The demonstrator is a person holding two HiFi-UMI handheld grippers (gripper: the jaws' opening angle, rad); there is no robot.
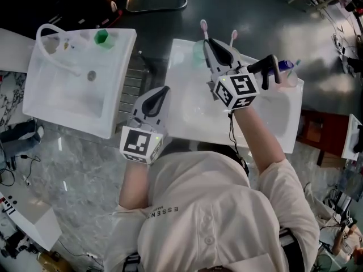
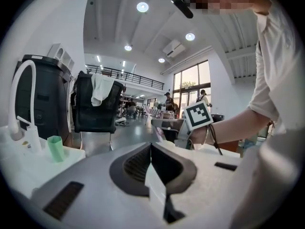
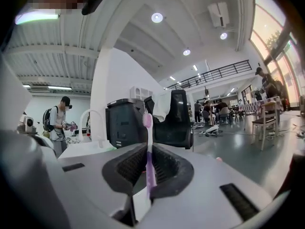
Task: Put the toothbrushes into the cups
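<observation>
**Right fingers clamp a toothbrush; left fingers closed and empty**

Our right gripper (image 1: 211, 43) is held over the right-hand sink (image 1: 272, 123). Its fingers (image 3: 125, 168) are drawn narrow on a toothbrush (image 3: 148, 128). The purple handle is pinched between the pads. The pink head stands upright just past the fingertips, clear of them and touching nothing else. From the head camera that same toothbrush (image 1: 203, 25) pokes out beyond the fingertips, toward the far rim of the sink. A second pink brush head (image 1: 233, 35) shows just to the right of those fingers; we cannot tell what it stands in.

Our left gripper (image 1: 161, 90) hangs between the two sinks, well to the left of the right fingers and nearer to us. In its own view the left gripper (image 2: 151, 146) has its fingers (image 2: 136, 166) brought together, with nothing between them.

The green cup (image 1: 101, 37) sits on the far rim of the left-hand sink (image 1: 68, 103), well beyond the left fingertips and off to their left. It is far from the toothbrush. In the left gripper view the green cup (image 2: 55, 148) stands upright beside the white tap (image 2: 19, 99), apart from the fingers.
</observation>
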